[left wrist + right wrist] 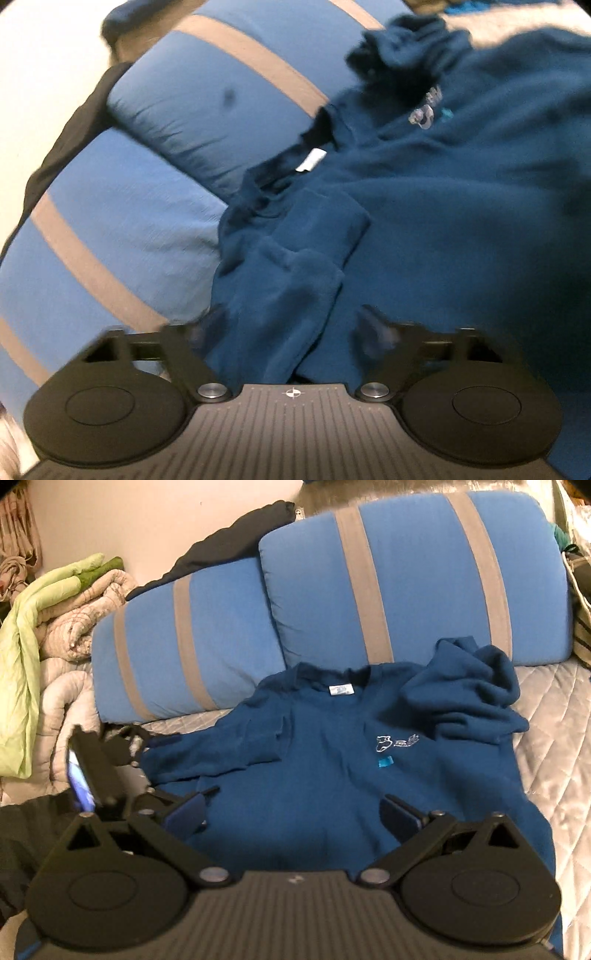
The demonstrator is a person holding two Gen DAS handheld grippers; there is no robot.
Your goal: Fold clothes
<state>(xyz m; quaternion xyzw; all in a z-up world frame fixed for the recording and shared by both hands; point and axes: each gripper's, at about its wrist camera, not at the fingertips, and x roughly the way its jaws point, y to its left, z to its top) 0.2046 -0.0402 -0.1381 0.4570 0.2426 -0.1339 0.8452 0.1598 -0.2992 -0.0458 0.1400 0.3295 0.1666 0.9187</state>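
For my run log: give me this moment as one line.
garment: blue sweatshirt flat on bed, one sleeve bunched | left gripper: open, over folded sleeve | right gripper: open, above hem

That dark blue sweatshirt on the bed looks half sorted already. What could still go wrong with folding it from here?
1. One sleeve lies bunched near the striped blue pillows; folding over it could trap a lump.
2. The left gripper straddles the other sleeve, already folded in; a pinch might catch several layers and undo it.
3. The right gripper stands open over the dark blue sweatshirt; closing there may drag the quilted grey cover too.
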